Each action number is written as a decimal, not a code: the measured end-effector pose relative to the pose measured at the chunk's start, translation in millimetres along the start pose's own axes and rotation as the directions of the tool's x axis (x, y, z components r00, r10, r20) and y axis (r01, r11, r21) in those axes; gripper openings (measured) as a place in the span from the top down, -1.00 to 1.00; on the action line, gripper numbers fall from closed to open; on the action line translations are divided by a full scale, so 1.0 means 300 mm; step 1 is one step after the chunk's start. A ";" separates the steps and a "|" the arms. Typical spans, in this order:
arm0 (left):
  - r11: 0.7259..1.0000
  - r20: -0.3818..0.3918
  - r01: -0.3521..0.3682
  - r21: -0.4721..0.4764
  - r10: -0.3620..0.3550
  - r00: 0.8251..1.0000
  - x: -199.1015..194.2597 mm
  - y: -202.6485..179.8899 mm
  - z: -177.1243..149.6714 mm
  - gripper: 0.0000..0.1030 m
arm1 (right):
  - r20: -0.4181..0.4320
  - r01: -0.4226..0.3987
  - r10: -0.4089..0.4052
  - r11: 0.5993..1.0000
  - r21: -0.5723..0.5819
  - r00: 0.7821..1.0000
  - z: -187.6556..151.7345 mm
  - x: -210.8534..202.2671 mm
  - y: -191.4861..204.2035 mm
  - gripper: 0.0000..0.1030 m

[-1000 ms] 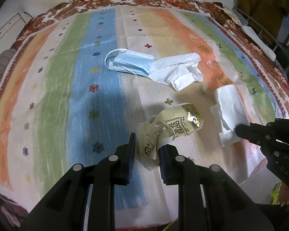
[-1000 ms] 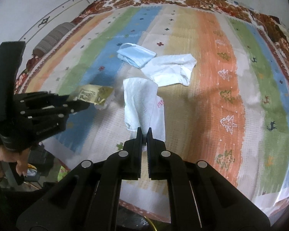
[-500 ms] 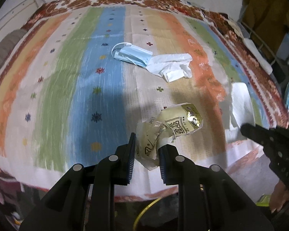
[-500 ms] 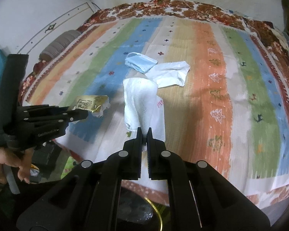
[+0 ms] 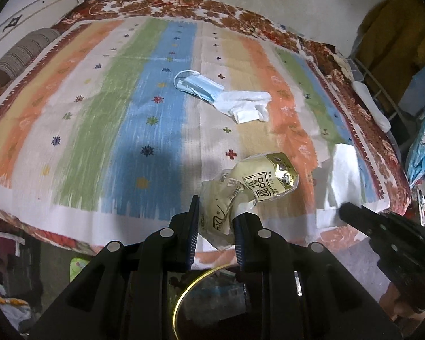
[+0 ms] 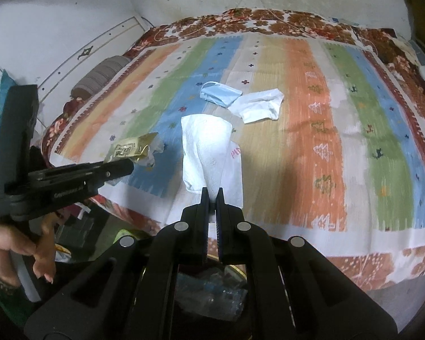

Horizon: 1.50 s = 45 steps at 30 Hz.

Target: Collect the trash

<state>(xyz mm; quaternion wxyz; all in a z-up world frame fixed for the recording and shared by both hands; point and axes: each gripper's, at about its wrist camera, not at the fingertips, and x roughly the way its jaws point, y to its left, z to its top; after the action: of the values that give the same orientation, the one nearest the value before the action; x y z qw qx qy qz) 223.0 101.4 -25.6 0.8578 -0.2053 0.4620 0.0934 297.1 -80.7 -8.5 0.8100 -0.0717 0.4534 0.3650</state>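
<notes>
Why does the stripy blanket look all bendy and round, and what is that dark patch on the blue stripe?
Left wrist view: the fisheye lens bends the striped blanket into a dome, and the dark patch is a shadow. The gold wrapper in the left gripper glints. Right wrist view: same bending, and the white tissue in the right gripper looks washed out by bright light.

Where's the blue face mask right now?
The blue face mask lies on the striped bedspread near its middle in both views, its edge against the crumpled white tissue on its right, beyond both grippers.
</notes>
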 end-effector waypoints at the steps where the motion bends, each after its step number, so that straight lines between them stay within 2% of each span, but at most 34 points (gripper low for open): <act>1: 1.000 0.004 0.002 0.001 -0.002 1.000 -0.008 0.000 -0.009 0.60 | 0.004 -0.001 0.001 1.000 0.000 1.000 -0.008 -0.008 0.004 0.93; 8: 0.998 0.021 0.053 -0.039 -0.052 0.998 -0.072 0.017 -0.088 0.60 | 0.021 0.001 -0.001 1.000 0.001 1.000 -0.085 -0.072 0.028 0.93; 14: 0.998 0.048 0.062 -0.029 -0.061 0.997 -0.123 0.002 -0.158 0.60 | 0.016 0.007 -0.007 1.000 0.006 1.000 -0.159 -0.109 0.038 0.93; 29: 0.992 0.056 0.120 -0.026 -0.119 0.991 -0.187 -0.032 -0.336 0.59 | 0.025 -0.006 0.006 1.000 0.013 1.000 -0.322 -0.182 0.074 0.93; 32: 0.994 0.044 0.107 -0.036 -0.105 0.993 -0.181 -0.032 -0.370 0.58 | 0.004 0.014 -0.014 1.000 0.009 1.000 -0.361 -0.177 0.069 0.93; 40: 0.992 0.031 0.118 -0.037 -0.117 0.993 -0.179 -0.046 -0.438 0.58 | -0.039 -0.003 0.006 0.996 0.084 0.999 -0.442 -0.167 0.047 0.93; 45: 0.991 -0.007 0.120 -0.065 -0.120 0.993 -0.147 -0.043 -0.465 0.58 | -0.074 0.013 -0.008 0.998 0.068 0.997 -0.483 -0.149 0.065 0.93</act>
<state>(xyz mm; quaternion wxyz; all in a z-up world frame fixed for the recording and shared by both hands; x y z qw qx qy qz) 97.9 29.9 -53.9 0.8524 -0.2606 0.4500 0.0553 171.0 -154.8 -53.2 0.7965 -0.0595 0.4949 0.3422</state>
